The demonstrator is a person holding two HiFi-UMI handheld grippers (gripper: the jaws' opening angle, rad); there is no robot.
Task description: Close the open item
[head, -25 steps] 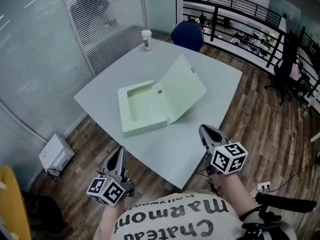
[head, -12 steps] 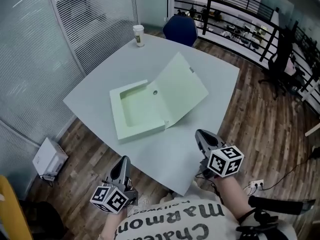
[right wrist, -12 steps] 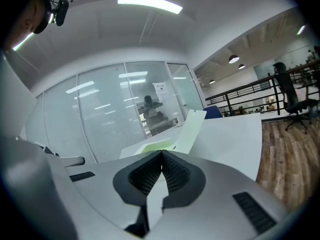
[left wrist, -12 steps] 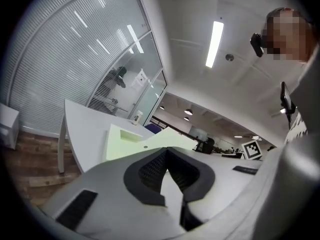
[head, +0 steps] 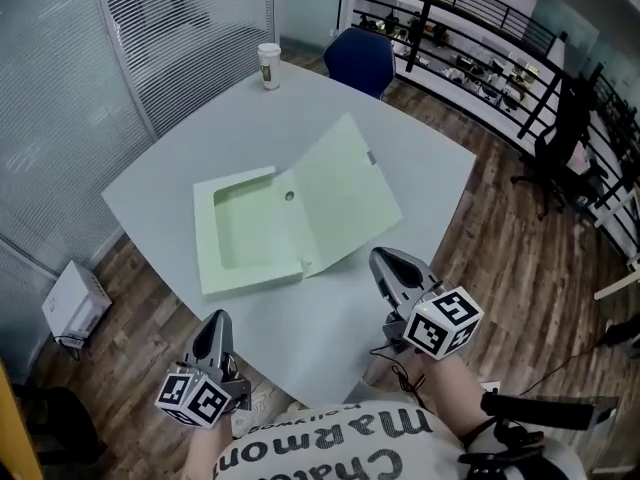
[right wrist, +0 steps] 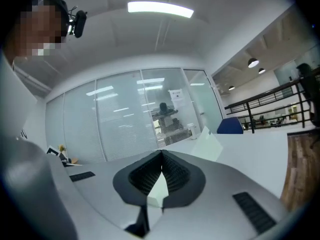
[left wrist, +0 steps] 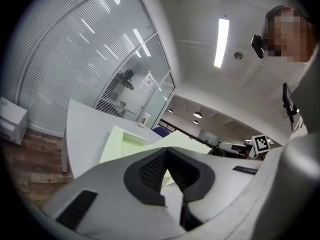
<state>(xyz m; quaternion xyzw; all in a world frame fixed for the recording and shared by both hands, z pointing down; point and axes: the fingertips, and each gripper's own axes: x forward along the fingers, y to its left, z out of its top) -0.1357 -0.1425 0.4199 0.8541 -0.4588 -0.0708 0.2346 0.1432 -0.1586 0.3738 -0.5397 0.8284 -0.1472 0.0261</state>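
Upside down on white shirt (head: 330,446), partly cut off: "Marmo" and "Chate". Nothing else legible.

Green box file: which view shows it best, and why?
Head view: the whole box file, lid open, seen from above. The left gripper view shows it low and partly blocked; the right gripper view catches little beyond the raised lid.

Left gripper (head: 217,319) and right gripper (head: 379,257) are grey, shirt (head: 330,450) white
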